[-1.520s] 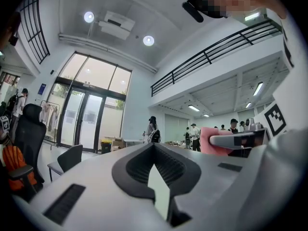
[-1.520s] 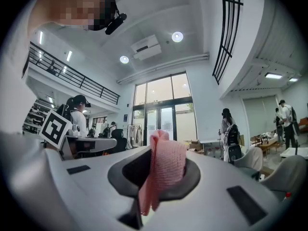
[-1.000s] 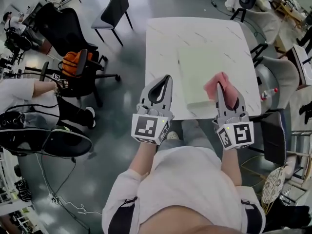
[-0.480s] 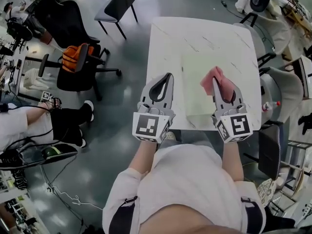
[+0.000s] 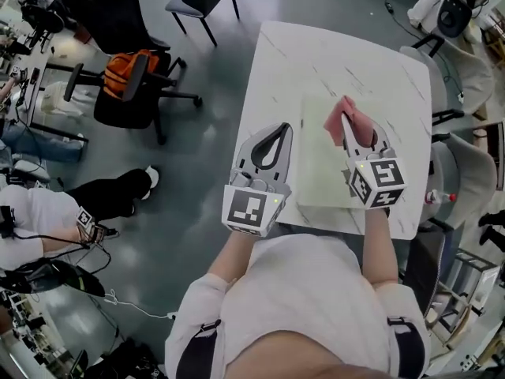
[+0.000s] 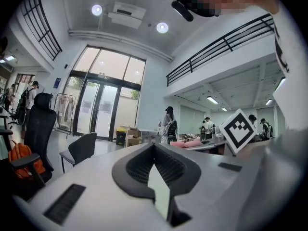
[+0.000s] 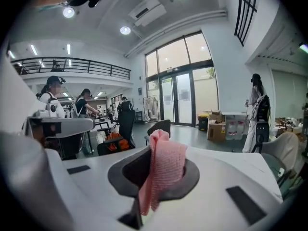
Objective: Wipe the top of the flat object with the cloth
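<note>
Pink knitted cloth (image 5: 345, 110) sits clenched in right gripper (image 5: 349, 127) jaws above pale green flat mat (image 5: 319, 172); left gripper (image 5: 277, 131) jaws closed, empty, so unpinned mat may slide on white table (image 5: 316, 54)

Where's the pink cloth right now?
Head view, right side: the cloth is pinched in the right gripper, over the far end of the pale green board on the white table.
</note>
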Motion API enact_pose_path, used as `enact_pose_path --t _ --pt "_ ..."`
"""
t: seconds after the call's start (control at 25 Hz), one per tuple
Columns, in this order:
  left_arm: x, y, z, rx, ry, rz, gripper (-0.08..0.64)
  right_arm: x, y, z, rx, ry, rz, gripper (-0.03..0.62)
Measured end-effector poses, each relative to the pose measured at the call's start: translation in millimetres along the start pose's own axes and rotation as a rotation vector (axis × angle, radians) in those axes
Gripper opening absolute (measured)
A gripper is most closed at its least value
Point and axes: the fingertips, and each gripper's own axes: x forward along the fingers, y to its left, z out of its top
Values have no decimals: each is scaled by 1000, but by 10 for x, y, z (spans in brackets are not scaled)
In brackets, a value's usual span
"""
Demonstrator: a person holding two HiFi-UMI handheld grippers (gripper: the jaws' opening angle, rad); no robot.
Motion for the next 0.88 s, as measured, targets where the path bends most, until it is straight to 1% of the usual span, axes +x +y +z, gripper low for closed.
enact_pose_path --t 0.12,0.24,0.36,0.44,0.72,0.8,0.88 --pt "114 23 -93 -17 25 13 15 267 -88 -184 25 72 31 31" --pt "193 52 -198 -22 57 28 15 482 -118 -390 30 141 54 31" --pt "267 77 -222 -28 46 42 15 671 -116 -547 30 194 79 31" --pt "285 98 -264 -28 62 51 15 802 -109 -634 22 230 94 31" --pt "236 253 -401 -39 104 101 15 1229 -29 -954 -76 375 124 30" --pt "218 308 -404 -44 100 118 15 1309 13 -1057 -123 419 128 31" --pt "183 347 -448 -44 123 129 15 1362 43 -1164 -178 459 121 29"
